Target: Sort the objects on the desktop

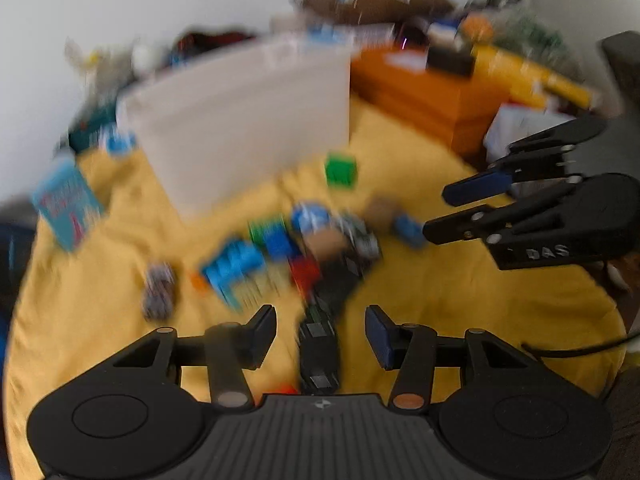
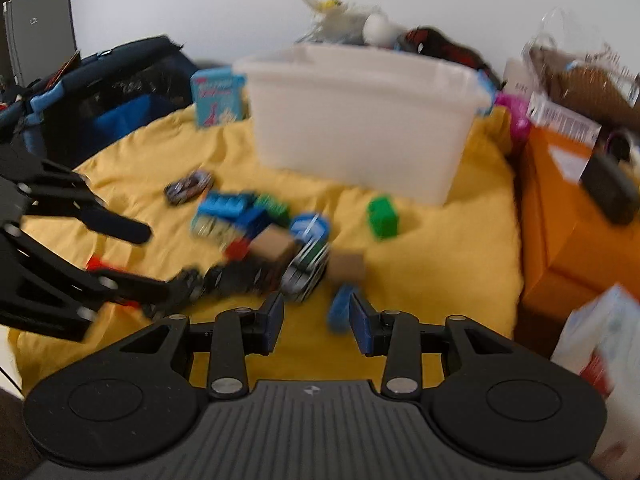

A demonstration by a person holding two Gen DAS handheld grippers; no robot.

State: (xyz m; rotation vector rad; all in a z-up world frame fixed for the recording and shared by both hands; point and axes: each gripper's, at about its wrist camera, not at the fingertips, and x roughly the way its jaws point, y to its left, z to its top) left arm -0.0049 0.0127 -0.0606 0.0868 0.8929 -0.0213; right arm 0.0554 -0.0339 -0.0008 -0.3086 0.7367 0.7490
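On the yellow cloth [image 2: 420,280] over the table: jumbled pile of small toys in front of white plastic bin [image 2: 360,120]. Both views smeared by motion, so fine detail uncertain.

Left gripper [image 1: 320,332]: jaws spread wide, nothing between them; black segmented toy [image 1: 320,356] lying on cloth directly in the gap, running away toward the pile. Contact with either finger impossible to tell from blur.

Right gripper [image 2: 316,320]: jaws parted, nothing gripped; small blue piece [image 2: 340,312] just beside the inner face of its right-hand finger, on the cloth.

Pile contents: blue block [image 2: 224,204], dark green block [image 2: 274,206], brown cube [image 2: 274,246], second brown cube [image 2: 346,266], round blue item [image 2: 310,226], toy car [image 2: 188,186] off to one side, green block [image 2: 383,216] alone nearer the bin.

Risks, as judged:
- Long black toy likely to sag or swing if pinched at one end; could drag neighbouring blocks out of the pile.
- Closing on the blue piece off-centre: likely to skid out sideways, cloth giving little resistance.
- Loose cloth: finger tips set too low could snag a fold and shift the whole pile.
- Grippers working close together over the same cluster; collision possible if both reach inward.
- Bin wall tall; low carry could clip the rim and drop the item outside.
- Motion blur itself suggests fast travel; overshoot probable.
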